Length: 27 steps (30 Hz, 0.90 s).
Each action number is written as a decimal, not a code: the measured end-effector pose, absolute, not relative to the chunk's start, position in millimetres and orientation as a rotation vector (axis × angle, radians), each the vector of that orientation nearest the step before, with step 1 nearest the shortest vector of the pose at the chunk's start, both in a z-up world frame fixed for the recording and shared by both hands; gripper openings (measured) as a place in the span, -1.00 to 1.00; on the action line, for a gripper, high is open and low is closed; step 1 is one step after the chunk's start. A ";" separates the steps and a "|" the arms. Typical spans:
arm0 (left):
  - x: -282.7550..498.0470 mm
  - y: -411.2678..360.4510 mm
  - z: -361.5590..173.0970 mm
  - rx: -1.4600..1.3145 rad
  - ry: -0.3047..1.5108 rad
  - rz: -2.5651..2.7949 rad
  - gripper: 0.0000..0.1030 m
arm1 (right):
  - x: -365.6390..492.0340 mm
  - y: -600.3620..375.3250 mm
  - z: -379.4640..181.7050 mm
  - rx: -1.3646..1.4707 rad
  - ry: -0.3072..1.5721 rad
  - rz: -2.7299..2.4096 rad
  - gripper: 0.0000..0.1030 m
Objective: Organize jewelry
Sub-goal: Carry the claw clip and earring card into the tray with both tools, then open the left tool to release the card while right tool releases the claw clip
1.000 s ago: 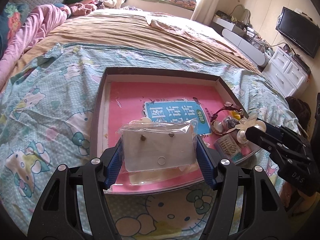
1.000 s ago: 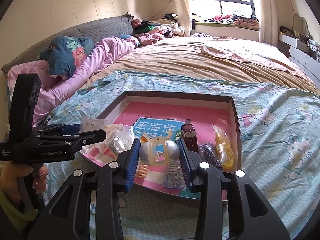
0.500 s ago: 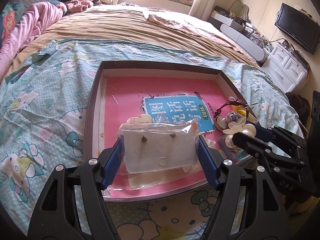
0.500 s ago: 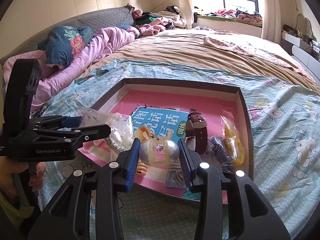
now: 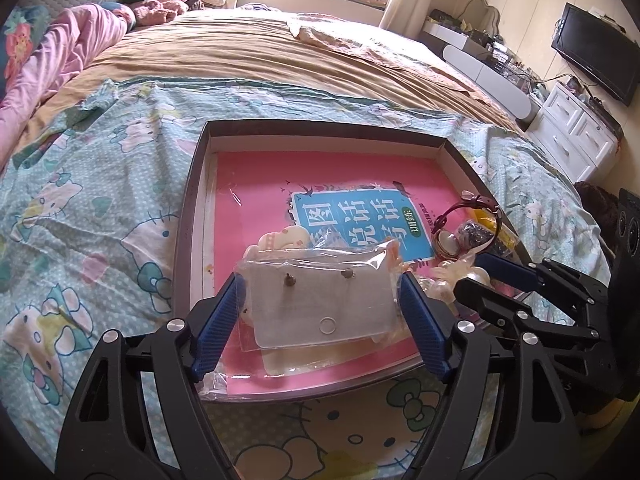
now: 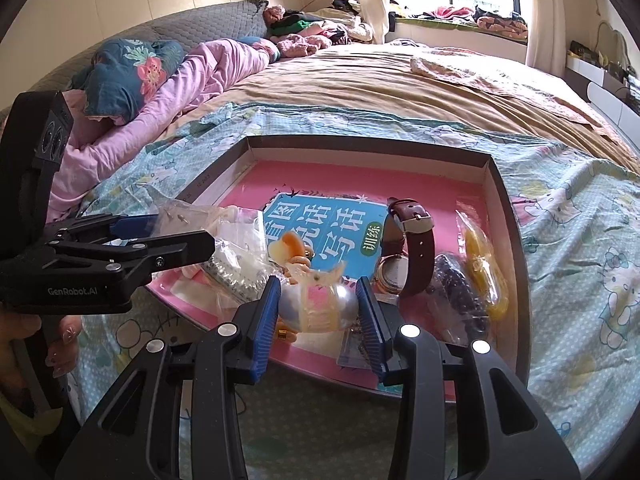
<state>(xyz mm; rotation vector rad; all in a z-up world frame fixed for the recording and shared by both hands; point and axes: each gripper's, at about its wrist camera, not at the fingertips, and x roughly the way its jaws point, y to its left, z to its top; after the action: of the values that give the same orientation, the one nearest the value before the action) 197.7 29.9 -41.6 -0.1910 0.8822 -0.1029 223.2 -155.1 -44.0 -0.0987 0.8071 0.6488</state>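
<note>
Bed [image 5: 280, 52] fills both views: tan blanket across the far part, pale blue cartoon-cat sheet [image 5: 100, 208] on the near part. Pink quilt and floral pillow [image 6: 124, 76] bunched at the head end.

Shallow dark-walled tray [image 5: 188, 216] sits on the cat sheet, floor covered by a pink book with a blue title panel [image 5: 356, 224]. All the jewelry lies in the tray's near half.

Left claw [image 5: 320, 312]: blue pads clenched on a clear plastic bag [image 5: 320, 300] holding a white card with two small earring studs. Bag is over the near left part of the tray; whether it is lifted clear of the tray floor cannot be told. A cream, pink-striped piece [image 5: 284, 238] shows just behind it.

Right claw [image 6: 318, 304]: pads clenched on a pearly, translucent hair clip [image 6: 320, 300] with orange tips, over the near edge of the tray, middle-right.

Brown-strap wristwatch [image 6: 408, 252] stands on edge just right of the clip, dial facing down-left. Beside it, a clear bag of dark beads [image 6: 456, 288], then a bag of yellow pieces [image 6: 480, 264] against the right wall. A beaded silver item [image 6: 232, 276] in plastic lies between the two claws.
</note>
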 end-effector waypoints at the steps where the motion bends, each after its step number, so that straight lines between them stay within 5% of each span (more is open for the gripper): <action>1: 197.4 30.1 -41.4 -0.192 0.881 -0.102 0.36 | 222.3 -156.6 -42.8 -0.095 0.803 0.645 -0.11; 10: 193.8 33.8 -36.1 -0.196 0.871 -0.095 0.49 | 210.9 -176.7 -28.9 -0.064 0.777 0.621 0.06; 19: 183.0 33.4 -15.6 -0.196 0.823 -0.096 0.66 | 189.1 -206.3 -7.3 -0.028 0.716 0.575 0.57; 27: 151.7 25.2 18.8 -0.174 0.732 -0.100 0.81 | 166.7 -229.5 10.0 -0.021 0.676 0.557 0.75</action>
<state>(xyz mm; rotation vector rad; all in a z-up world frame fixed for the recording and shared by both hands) 151.7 25.2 18.8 -0.1744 0.7321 -0.0996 166.7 -229.5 10.0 -0.0211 0.6758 0.5571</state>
